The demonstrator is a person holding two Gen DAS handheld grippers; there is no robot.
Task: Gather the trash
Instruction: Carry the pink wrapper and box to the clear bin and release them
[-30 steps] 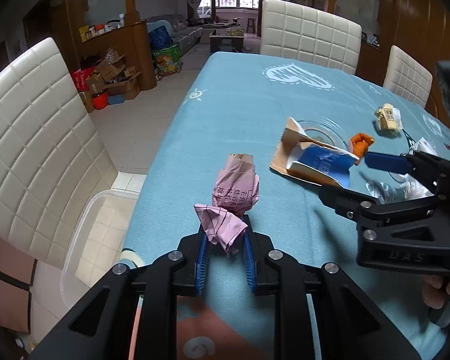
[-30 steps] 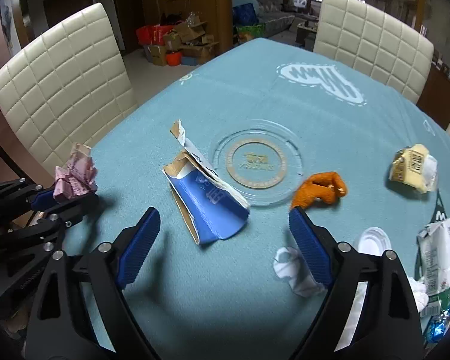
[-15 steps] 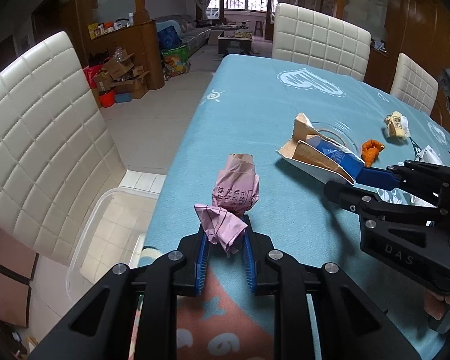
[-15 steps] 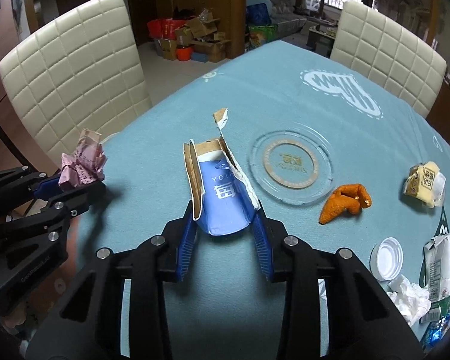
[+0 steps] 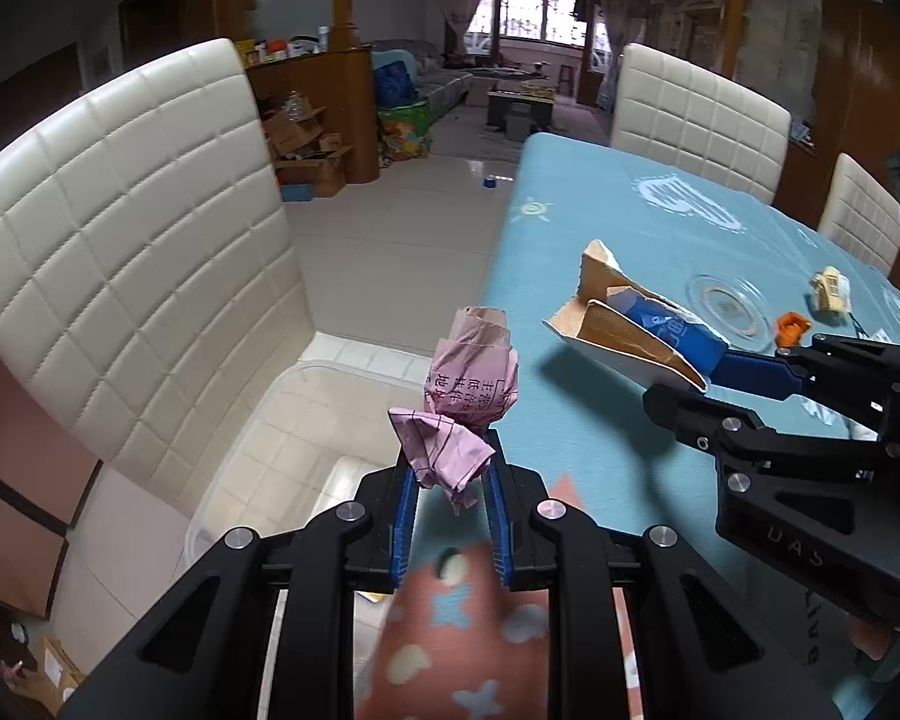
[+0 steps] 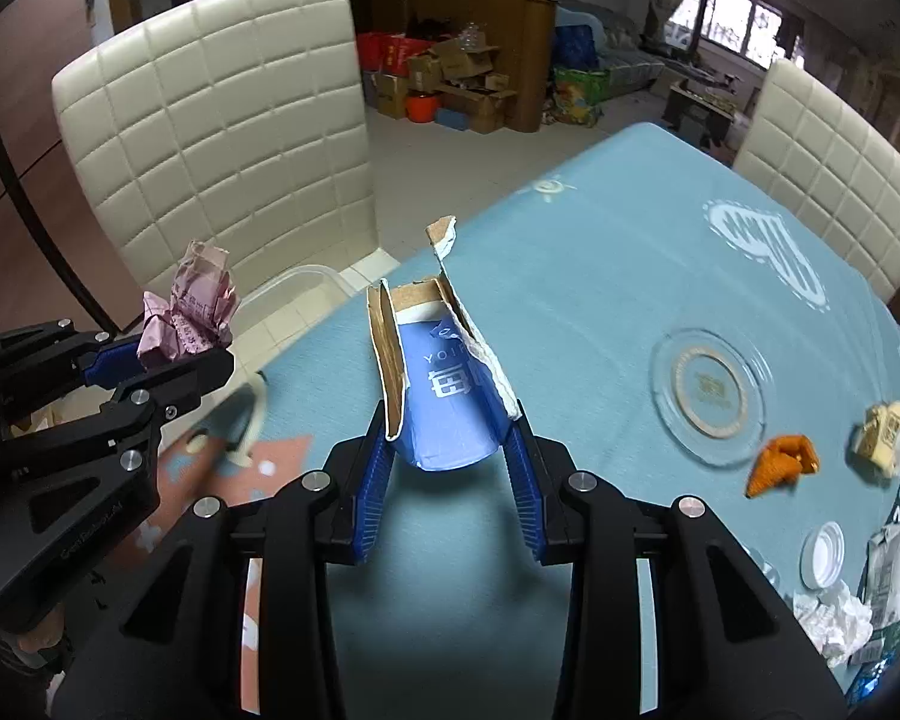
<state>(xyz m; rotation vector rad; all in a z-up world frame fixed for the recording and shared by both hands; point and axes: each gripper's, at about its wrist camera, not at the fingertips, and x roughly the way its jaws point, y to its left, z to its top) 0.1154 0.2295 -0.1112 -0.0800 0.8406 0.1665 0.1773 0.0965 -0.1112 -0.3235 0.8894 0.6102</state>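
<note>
My left gripper [image 5: 447, 468] is shut on a crumpled pink paper [image 5: 471, 384], held in the air past the table's left edge, above a clear plastic bin [image 5: 258, 420] on the floor. To its right, my right gripper [image 5: 708, 387] is shut on a torn blue-and-brown carton [image 5: 630, 330], lifted off the blue tablecloth [image 5: 600, 228]. In the right wrist view the carton [image 6: 444, 396] sits between the blue pads of the right gripper [image 6: 447, 450]. The left gripper [image 6: 168, 360] with the pink paper [image 6: 192, 312] is at the left.
On the cloth at the right lie an orange scrap [image 6: 780, 465], a yellow wrapper [image 6: 885, 438], a white cap [image 6: 822, 555], tissue [image 6: 834, 618] and a glass coaster [image 6: 711, 396]. A white chair [image 5: 126, 252] stands beside the bin.
The right gripper closed on the carton and lifted it off the cloth. Both grippers moved left toward the table's edge, and the pink paper now hangs over the bin.
</note>
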